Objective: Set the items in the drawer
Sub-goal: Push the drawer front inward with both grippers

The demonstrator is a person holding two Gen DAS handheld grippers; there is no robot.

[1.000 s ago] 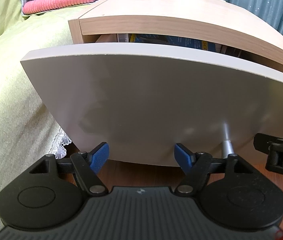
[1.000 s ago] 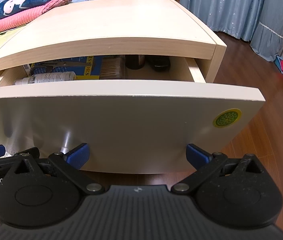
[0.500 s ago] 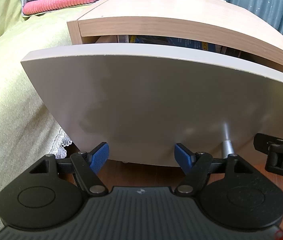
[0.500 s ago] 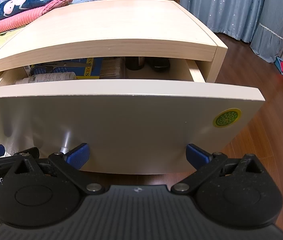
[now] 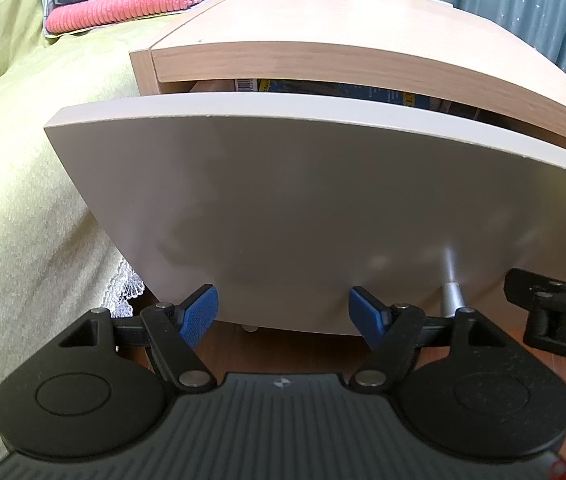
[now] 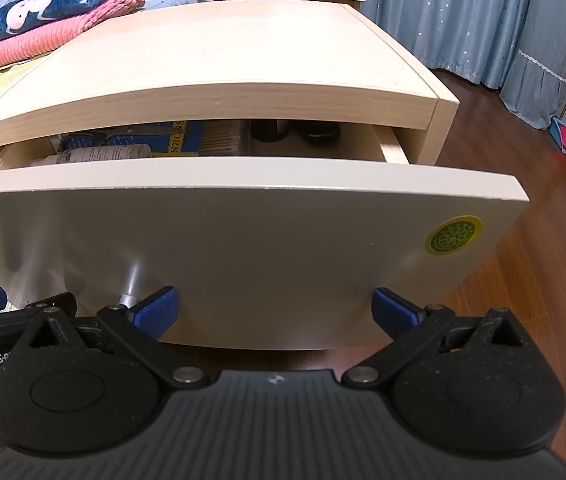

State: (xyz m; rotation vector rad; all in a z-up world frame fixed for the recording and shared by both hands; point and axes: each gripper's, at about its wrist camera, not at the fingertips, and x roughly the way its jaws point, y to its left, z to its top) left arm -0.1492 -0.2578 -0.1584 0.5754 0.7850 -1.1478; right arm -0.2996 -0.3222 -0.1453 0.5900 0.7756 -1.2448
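I see the drawer (image 6: 243, 240) part-open under the nightstand's top (image 6: 219, 64). My left gripper (image 5: 283, 312) and right gripper (image 6: 275, 312) both have their jaws spread wide and hold nothing, close to the drawer front's lower edge. The top hides most of the contents. My right view shows a white bottle (image 6: 103, 155), a blue box (image 6: 179, 140) and dark items at the back; my left view catches only a sliver of the box. A metal handle (image 5: 451, 292) is half hidden.

The nightstand (image 6: 219, 60) stands on a dark wooden floor (image 6: 523, 280), its top bare. Beside it, folded blankets (image 6: 55, 28) lie on the green-covered bed (image 5: 23, 180).
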